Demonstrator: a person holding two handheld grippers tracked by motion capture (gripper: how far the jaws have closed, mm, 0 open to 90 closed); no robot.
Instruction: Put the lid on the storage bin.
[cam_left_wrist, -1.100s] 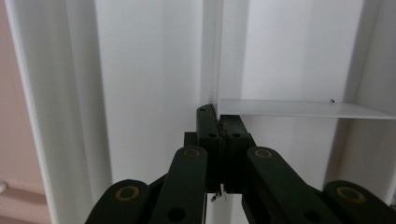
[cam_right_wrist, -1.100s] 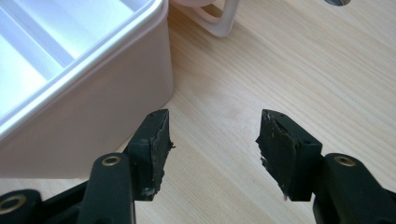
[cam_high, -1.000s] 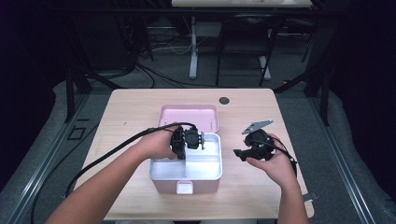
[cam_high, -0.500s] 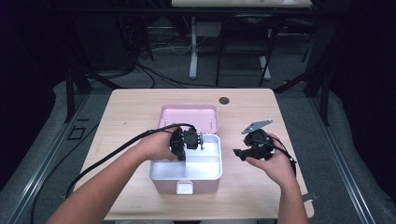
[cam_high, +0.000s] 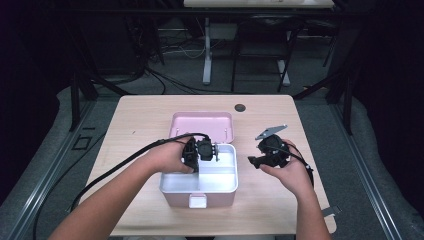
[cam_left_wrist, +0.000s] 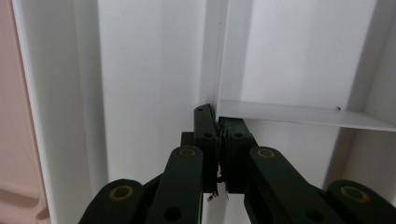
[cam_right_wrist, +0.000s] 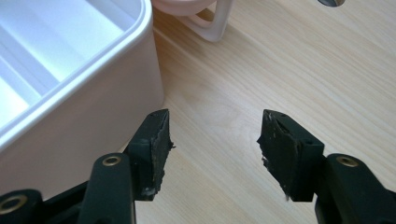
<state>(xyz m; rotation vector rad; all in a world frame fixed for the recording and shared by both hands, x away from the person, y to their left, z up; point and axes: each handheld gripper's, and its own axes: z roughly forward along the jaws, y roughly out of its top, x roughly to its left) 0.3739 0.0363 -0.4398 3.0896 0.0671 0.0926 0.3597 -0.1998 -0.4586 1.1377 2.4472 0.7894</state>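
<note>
**Left jaws clamped on the divider inside the box**

My left gripper (cam_high: 212, 151) sat down inside the white box (cam_high: 220, 186), its jaws clenched on the thin white divider (cam_left_wrist: 299, 114) that crosses the box's interior; in the left gripper view the two black jaws met right at the divider's near end. My right gripper (cam_high: 256, 161) hung just beside the box's right wall, jaws released and holding nothing, with bare tabletop (cam_right_wrist: 289, 70) between them. The pink lid (cam_high: 201, 122) lay flat behind the box, touching its rear edge.

Against the earlier frames, almost nothing had shifted: the left gripper kept the same spot over the box's middle, the right gripper the same place beside the box, and the box itself had not slid. I judged this a settled grip rather than a lift; the divider looked seated in the box, so pulling it out remained to be done.
</note>
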